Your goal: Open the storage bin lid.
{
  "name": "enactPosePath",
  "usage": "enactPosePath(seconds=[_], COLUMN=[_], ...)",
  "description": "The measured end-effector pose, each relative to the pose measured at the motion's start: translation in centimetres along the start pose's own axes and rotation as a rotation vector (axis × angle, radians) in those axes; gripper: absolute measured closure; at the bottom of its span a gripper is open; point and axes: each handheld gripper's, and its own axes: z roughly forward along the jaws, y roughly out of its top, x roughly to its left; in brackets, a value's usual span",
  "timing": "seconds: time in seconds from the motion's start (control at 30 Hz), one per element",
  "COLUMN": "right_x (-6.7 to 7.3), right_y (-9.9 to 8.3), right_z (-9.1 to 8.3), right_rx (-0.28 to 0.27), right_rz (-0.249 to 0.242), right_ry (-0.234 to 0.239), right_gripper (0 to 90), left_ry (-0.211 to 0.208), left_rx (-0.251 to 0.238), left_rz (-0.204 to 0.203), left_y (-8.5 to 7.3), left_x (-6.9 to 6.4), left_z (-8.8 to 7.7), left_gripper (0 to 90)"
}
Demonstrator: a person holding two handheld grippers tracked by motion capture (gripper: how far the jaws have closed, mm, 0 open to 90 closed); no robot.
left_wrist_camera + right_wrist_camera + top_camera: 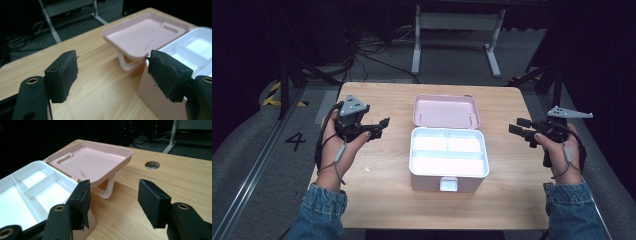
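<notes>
On the counter, left side: the left tool (pixel 379 127) hovered above the bare light-wood counter (pixel 377 200), jaws spread wide and grasping nothing, pointing toward the box.
Left tool's own view: its released jaws framed open wood, with the box's near corner just beside one pad (pixel 166 73).
Centre: the pale pink rectangular plastic storage box (pixel 432 181) stood in the middle of the counter, well apart from both tools.
Lid: the pink hinged plastic lid (pixel 446 110) lay swung fully back behind the box, propped on its white handle (pixel 107 191).
Inside: the white plastic divided tray (pixel 448 151) sat in the box, its compartments empty.
Right side: the right tool (pixel 523 129) hung past the counter's edge, jaws apart and empty.
Progress: opening looked complete; closing the lid or lifting the tray looked not yet begun.
</notes>
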Motion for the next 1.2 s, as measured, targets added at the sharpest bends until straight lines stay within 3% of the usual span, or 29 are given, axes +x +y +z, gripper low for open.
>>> enactPosePath(seconds=[0.03,0.13,0.27,0.37,0.47,0.6,0.67,0.7,0.77,0.87,1.0,1.07,1.2], right_x=[0.0,-0.3,-0.6,-0.7,-0.9,-1.1,-1.2,-1.3,-1.4,-1.6,-2.0,-2.1,-2.2], right_y=[0.0,-0.3,-0.8,-1.1,-1.3,-1.5,-1.6,-1.7,-1.9,-2.0,-2.3,-2.4,-2.6], right_z=[0.0,0.0,0.1,0.0,-0.1,-0.3,-0.4,-0.4,-0.3,-0.3,-0.2,-0.2,-0.3], right_rx=[0.0,0.018,0.053,0.064,0.081,0.109,0.119,0.129,0.145,0.16,0.176,0.174,0.177], right_rz=[0.0,-0.001,-0.01,-0.007,-0.007,-0.034,-0.04,-0.043,-0.035,-0.032,-0.024,-0.02,-0.016], right_ry=[0.0,-0.015,-0.038,-0.047,-0.056,-0.094,-0.115,-0.125,-0.132,-0.137,-0.15,-0.152,-0.156], right_gripper=[44.7,44.7,44.5,44.2,43.8,43.0,43.0,42.2,42.0,42.0,41.8,41.7,41.7], left_ry=[0.004,0.078,0.087,0.103,0.093,0.085,0.09,0.105,0.114,0.129,0.199,0.199,0.172], left_rx=[0.019,0.061,0.067,0.097,0.158,0.197,0.212,0.256,0.296,0.311,0.327,0.307,0.291], left_rz=[-0.005,-0.013,-0.042,-0.034,-0.002,-0.041,-0.038,-0.037,-0.058,-0.087,-0.146,-0.174,-0.181], left_y=[-0.3,-1.5,-3.2,-4.5,-5.4,-6.7,-7.1,-7.9,-8.4,-8.9,-9.6,-9.9,-10.2], left_x=[0.2,0.8,1.4,1.7,2.4,3.0,3.2,3.5,3.9,4.2,5.3,5.7,6.0], left_z=[-0.2,-0.8,-1.1,-1.1,-1.0,-0.7,-0.5,-0.2,0.1,0.2,-0.1,-0.1,0.2], left_gripper=[24.5,24.2,24.2,24.5,24.5,23.7,23.9,23.9,23.8,24.2,25.1,25.1,25.1])
